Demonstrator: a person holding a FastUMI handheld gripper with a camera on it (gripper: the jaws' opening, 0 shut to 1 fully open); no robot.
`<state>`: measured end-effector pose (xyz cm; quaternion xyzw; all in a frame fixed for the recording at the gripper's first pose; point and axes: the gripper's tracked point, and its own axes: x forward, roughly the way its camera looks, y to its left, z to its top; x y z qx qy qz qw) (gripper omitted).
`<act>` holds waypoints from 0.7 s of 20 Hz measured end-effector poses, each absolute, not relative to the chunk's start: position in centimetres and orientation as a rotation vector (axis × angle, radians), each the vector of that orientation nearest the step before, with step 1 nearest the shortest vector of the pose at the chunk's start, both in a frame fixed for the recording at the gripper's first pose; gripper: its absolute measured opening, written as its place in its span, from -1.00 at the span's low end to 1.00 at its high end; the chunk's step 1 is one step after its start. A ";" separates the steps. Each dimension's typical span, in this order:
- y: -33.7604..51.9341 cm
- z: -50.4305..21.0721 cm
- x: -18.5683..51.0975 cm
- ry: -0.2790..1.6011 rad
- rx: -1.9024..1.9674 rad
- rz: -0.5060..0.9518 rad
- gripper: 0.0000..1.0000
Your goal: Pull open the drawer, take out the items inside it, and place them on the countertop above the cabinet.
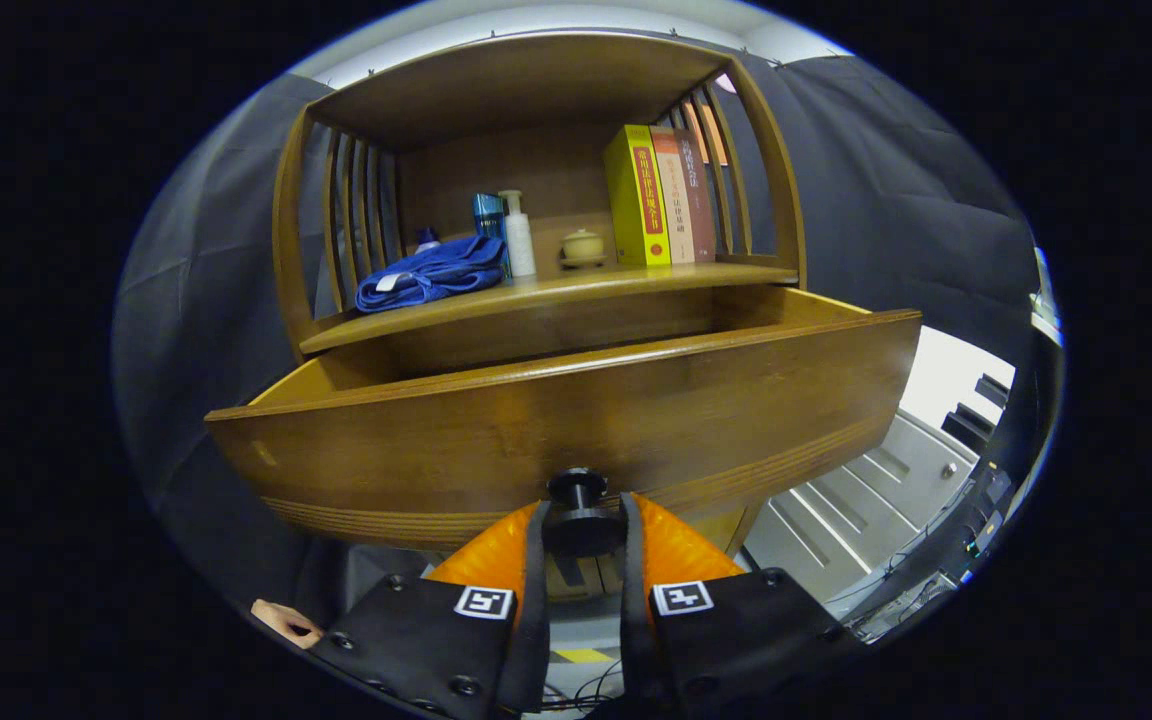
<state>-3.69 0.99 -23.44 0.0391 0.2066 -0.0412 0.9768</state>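
Observation:
A wooden cabinet stands before me with its drawer (576, 420) pulled out toward the camera. The drawer's front panel hides whatever lies inside. A dark round knob (578, 510) sticks out of the panel's lower middle. My gripper (581, 530) is shut on that knob, one finger on each side of it. Above the drawer is the countertop (636, 282), a wooden shelf surface under a curved top board.
On the countertop lie a folded blue cloth (431, 272), a blue bottle (488, 222), a white pump bottle (518, 235), a small lidded jar (582, 247) and three upright books (658, 195). A person's hand (286, 622) shows low beside the gripper. Grey equipment (896, 480) stands on the floor.

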 end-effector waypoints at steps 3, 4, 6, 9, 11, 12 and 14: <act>1.0 -23.4 -4.7 0.416 0.077 -0.091 -0.26; 1.0 -23.5 -5.2 0.423 0.071 -0.091 -0.25; 0.9 -23.6 -6.0 0.429 0.078 -0.090 -0.25; 1.0 -23.8 -7.2 0.441 0.083 -0.094 -0.26; 0.9 -23.9 -7.4 0.439 0.078 -0.089 -0.25; 0.8 -23.8 -7.4 0.433 0.087 -0.090 -0.25; 0.8 -23.9 -7.4 0.430 0.076 -0.080 -0.09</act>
